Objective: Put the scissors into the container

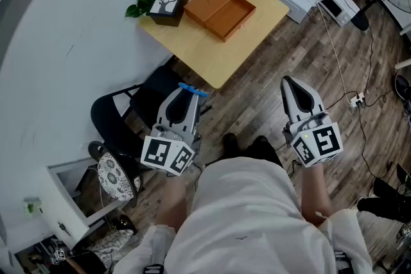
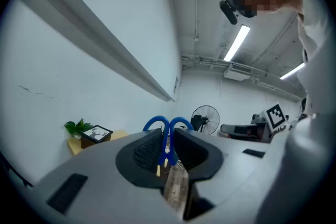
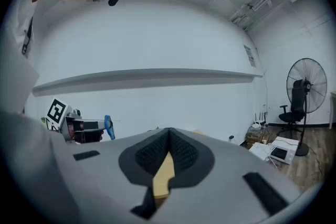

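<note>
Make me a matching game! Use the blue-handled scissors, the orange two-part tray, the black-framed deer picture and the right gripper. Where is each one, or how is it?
Things:
1. blue-handled scissors
2. orange two-part tray
3. black-framed deer picture
4. right gripper

Places or states:
A. jaws together, nothing between them
B. right beside the green leaves
C. clamped in the left gripper
D. near the middle of the light wooden table

Pairs: 1-C, 2-D, 3-B, 4-A.
</note>
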Demonstrator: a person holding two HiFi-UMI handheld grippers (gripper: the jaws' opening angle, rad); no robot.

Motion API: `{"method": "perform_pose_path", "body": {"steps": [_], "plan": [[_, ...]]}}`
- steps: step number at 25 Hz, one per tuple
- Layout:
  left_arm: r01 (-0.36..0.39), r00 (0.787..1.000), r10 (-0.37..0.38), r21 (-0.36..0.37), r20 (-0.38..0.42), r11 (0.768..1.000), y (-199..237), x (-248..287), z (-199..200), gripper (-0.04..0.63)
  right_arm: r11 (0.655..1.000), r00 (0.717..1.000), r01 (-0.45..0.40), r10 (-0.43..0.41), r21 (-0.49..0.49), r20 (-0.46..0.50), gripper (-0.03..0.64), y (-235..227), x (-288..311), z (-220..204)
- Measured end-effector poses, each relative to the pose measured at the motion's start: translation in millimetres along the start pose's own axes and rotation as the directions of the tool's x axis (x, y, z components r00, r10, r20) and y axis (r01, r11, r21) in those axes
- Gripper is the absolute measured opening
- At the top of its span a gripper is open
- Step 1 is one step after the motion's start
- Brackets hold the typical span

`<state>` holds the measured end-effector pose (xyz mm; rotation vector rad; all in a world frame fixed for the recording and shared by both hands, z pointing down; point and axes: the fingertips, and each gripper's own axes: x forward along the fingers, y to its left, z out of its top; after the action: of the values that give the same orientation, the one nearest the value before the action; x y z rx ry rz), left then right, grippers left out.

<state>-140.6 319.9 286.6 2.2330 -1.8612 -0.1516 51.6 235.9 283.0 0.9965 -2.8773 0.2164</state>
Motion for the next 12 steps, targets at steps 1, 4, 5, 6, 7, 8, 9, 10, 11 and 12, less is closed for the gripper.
{"method": "perform_pose_path", "body": {"steps": [1, 4, 5, 6, 7, 8, 9, 10, 11, 12], "plan": [[-0.017, 1.0, 0.017, -0.001, -0.006, 1.0, -0.5, -0.1, -1.9, 0.077, 1.0, 1.0, -0.006, 0.006, 0.003, -0.002, -0.003, 1.8, -2.4, -0.7], [-0.05, 0.998, 0.05, -0.005, -0.028, 0.999, -2.2, -0.6, -6.7, 0.077, 1.0, 1.0, -0.019, 0.019, 0.011, -0.011, -0.003, 8.0, -8.9, -4.6], [-0.051, 0.998, 0.051, -0.007, -0.034, 0.999, -3.1, -0.6, -7.6, 0.077, 1.0, 1.0, -0.022, 0.022, 0.012, -0.015, -0.003, 10.0, -10.3, -6.3], [-0.048, 0.998, 0.048, -0.007, -0.038, 0.999, -4.5, -0.1, -8.1, 0.077, 1.0, 1.0, -0.025, 0.025, 0.01, -0.018, -0.003, 11.4, -11.0, -7.7], [-0.043, 0.998, 0.043, -0.006, -0.041, 0.999, -6.5, 0.8, -8.3, 0.077, 1.0, 0.999, -0.028, 0.028, 0.005, -0.022, -0.003, 12.2, -11.3, -8.9], [-0.038, 0.998, 0.037, -0.003, -0.044, 0.999, -9.1, 1.9, -8.6, 0.077, 1.0, 0.999, -0.03, 0.03, 0.001, -0.026, -0.003, 12.5, -12.0, -9.7], [-0.031, 0.998, 0.031, 0.0, -0.048, 1.0, -11.8, 3.2, -9.2, 0.077, 1.0, 0.999, -0.031, 0.031, 0.0, -0.027, -0.003, 12.7, -12.9, -10.1], [-0.024, 0.998, 0.024, 0.002, -0.054, 1.0, -14.3, 4.7, -9.9, 0.077, 1.0, 0.999, -0.03, 0.03, 0.002, -0.027, -0.003, 12.8, -14.0, -10.2], [-0.017, 0.998, 0.017, 0.005, -0.06, 1.0, -16.1, 6.1, -10.9, 0.077, 1.0, 0.999, -0.028, 0.028, 0.006, -0.025, -0.003, 13.1, -14.9, -10.2], [-0.01, 0.998, 0.01, 0.008, -0.066, 1.0, -17.1, 7.6, -11.9, 0.077, 1.0, 0.999, -0.025, 0.025, 0.012, -0.023, -0.003, 13.3, -15.0, -10.2]]}}
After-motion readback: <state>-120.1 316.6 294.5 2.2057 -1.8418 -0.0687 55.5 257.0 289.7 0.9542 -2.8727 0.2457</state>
